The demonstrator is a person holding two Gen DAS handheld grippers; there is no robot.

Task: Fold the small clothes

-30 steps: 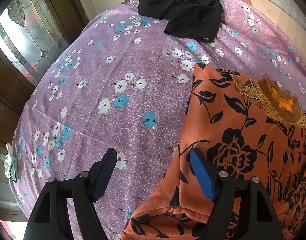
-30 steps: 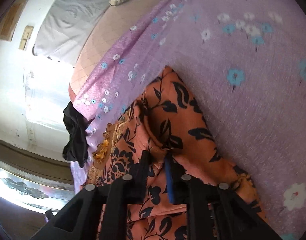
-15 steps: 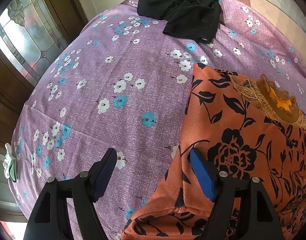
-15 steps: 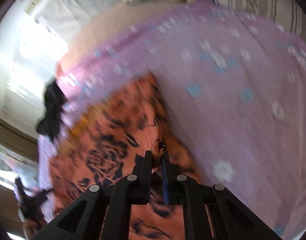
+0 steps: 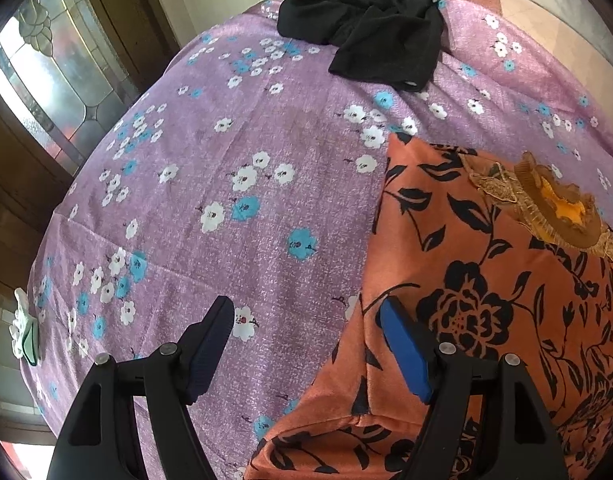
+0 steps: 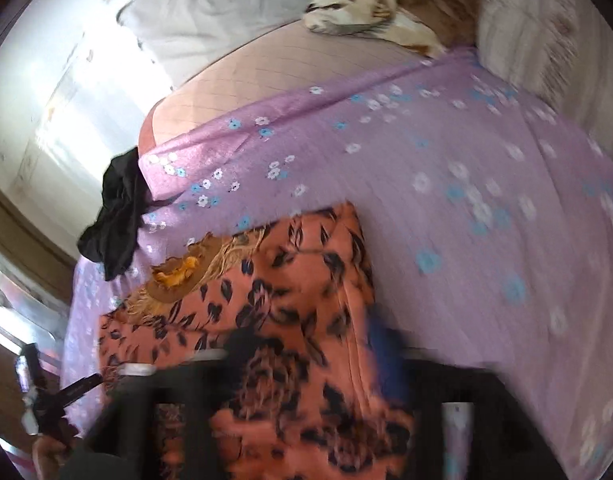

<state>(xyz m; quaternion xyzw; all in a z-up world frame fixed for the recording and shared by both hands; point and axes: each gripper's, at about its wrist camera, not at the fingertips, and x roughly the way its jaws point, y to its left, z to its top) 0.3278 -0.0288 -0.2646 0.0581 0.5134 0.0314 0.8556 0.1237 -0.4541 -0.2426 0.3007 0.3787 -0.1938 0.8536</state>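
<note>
An orange garment with black flowers [image 5: 486, 280] lies folded on the purple flowered sheet [image 5: 226, 160], its embroidered neckline [image 5: 554, 208] toward the far right. My left gripper [image 5: 306, 312] hangs open over the garment's near left corner, one blue pad above the cloth and the other above the sheet. In the blurred right wrist view, my right gripper [image 6: 314, 344] hovers above the same garment [image 6: 290, 304]. Its jaws are opening, wide apart, and the cloth lies below them, not pinched.
A crumpled black garment [image 5: 370, 28] sits at the bed's far edge, also visible as the black garment [image 6: 114, 216] in the right wrist view. A pillow [image 6: 546, 40] and a patterned cloth [image 6: 366, 8] lie at the head. A glazed wooden door [image 5: 46, 80] stands left.
My right gripper let go of the orange fold it pinched, its jaws spread wide, and it rose and rolled. The left gripper and the garment's left edge stayed put.
</note>
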